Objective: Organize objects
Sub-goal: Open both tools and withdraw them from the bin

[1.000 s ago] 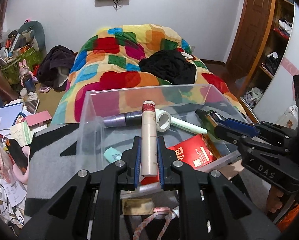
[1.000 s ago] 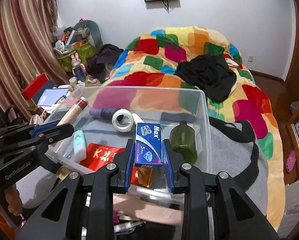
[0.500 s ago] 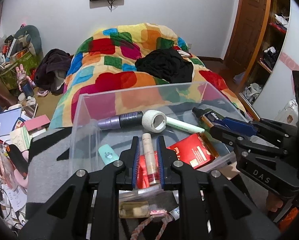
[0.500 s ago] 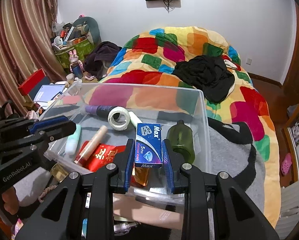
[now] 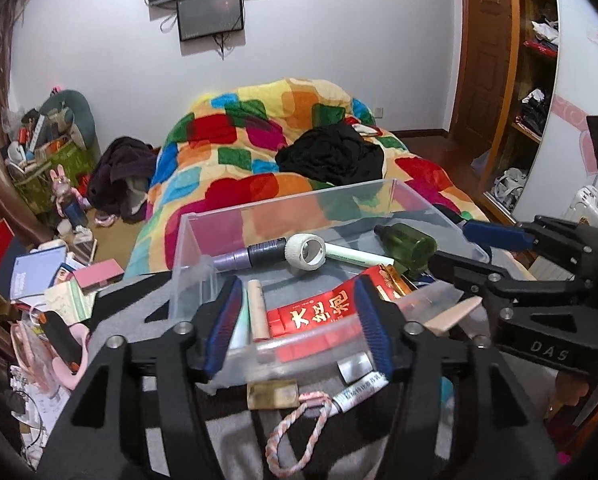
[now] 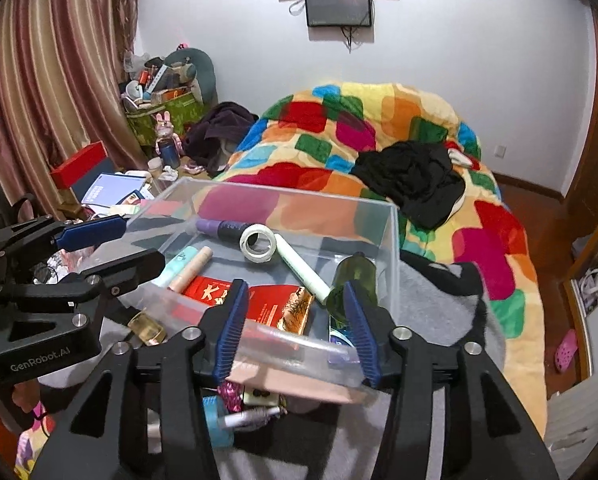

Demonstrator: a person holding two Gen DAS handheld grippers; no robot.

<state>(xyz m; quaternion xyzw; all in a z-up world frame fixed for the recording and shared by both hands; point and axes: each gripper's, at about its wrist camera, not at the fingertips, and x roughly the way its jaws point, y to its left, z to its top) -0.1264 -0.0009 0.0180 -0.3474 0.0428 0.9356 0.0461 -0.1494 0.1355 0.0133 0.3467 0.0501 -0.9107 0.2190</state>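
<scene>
Both tongs are opening with nothing gripped – left tongs (image 5: 299, 320), right tongs (image 6: 295, 324) – over the clear box (image 5: 299, 204).

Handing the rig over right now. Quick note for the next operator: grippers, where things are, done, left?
Left gripper: jaws opening, nothing between the pads; it hovers at the near edge of the clear bin.
Right gripper: jaws opening, also empty, at the same edge.
In the bin: beige tube, mint tube, red packet, tape roll, green bottle, purple tube, pale green tube; a blue box shows partly, by the bottle.
Left: loose items on the grey blanket in front of the bin, such as the amber bottle and the corded tube.
</scene>
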